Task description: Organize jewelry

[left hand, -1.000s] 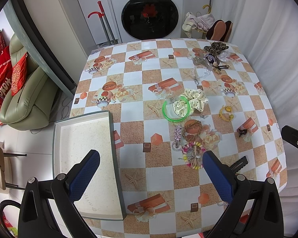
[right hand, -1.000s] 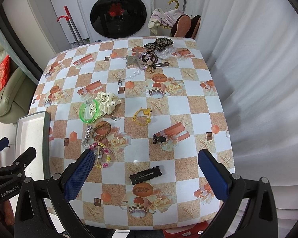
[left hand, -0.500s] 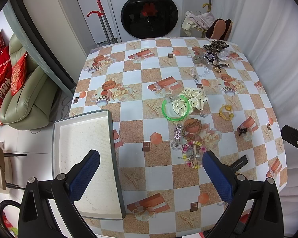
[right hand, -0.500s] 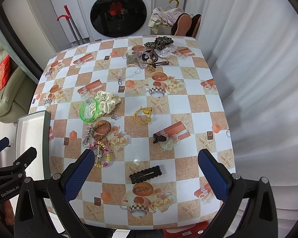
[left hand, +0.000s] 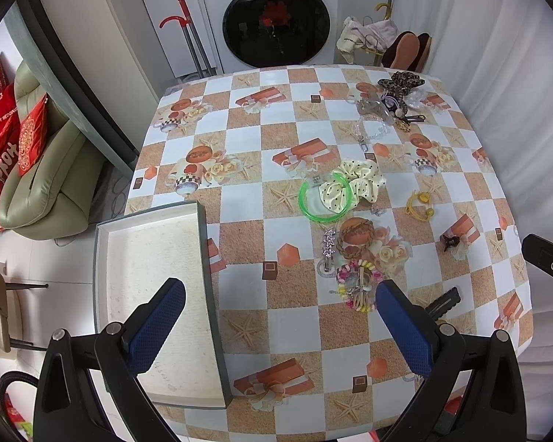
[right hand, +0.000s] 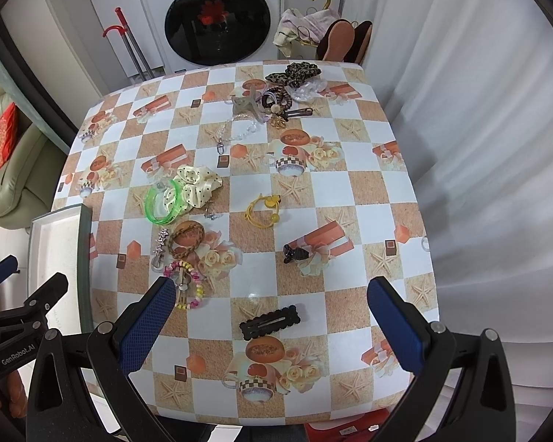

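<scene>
Checkered table (right hand: pixel 368 191) w/ jewelry: left gripper (left hand: pixel 280 307) & right gripper (right hand: pixel 271 304) hover above, both spread wide, empty

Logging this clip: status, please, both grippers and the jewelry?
Left gripper open, empty, above the tray. Right gripper open, empty, above black hair clip. Jewelry scattered on table, none in the tray.

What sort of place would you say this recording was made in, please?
Probably a home, perhaps a laundry corner beside a living area: a front-loading washing machine, a green sofa with red cushions, and a table under a patterned oilcloth.
</scene>
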`<state>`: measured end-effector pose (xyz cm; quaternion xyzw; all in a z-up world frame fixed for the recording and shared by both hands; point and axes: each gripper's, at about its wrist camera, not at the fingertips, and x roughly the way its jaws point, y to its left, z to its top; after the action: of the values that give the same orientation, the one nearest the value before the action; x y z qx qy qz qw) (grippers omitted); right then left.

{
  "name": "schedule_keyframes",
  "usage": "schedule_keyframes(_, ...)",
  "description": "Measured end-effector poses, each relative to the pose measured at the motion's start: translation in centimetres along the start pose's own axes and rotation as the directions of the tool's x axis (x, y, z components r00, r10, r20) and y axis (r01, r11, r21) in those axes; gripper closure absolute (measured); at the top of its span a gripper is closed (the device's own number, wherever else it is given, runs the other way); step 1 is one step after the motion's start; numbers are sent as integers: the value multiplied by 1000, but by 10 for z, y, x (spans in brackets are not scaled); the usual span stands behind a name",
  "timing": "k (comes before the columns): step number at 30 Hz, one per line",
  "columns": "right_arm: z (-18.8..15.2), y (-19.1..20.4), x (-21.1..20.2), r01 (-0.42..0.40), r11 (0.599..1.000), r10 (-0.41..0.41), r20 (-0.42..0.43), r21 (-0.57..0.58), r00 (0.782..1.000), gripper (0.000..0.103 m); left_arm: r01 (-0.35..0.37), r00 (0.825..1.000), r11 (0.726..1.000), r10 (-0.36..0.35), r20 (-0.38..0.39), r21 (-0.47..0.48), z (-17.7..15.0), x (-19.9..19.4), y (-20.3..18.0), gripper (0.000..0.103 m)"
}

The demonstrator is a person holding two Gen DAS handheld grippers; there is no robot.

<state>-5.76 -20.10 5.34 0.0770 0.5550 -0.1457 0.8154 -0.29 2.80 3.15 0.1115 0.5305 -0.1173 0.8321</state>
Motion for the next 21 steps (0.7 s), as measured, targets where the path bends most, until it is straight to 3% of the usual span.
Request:
schedule_keyframes(9,1,-17,19,-14,999,16,-66,39,998,0,24,998,1000,-25,-57,-11,-16,11,5,0)
schedule_keyframes(13,-9,-24,34,-18,997,27,-117,72,993,0,57,994,998,-58,-96,-18,1,33,4,0)
schedule_keyframes(18,6,-42,72,-29,993,50,-185,116,981,0,99,984,993,-107,-144,-63,11,62,8,0)
schedule_keyframes(21,5,-49,92,-28,990,58,-214,141,975,0,106,980,991,-118,-162,-81,39,89,7,0)
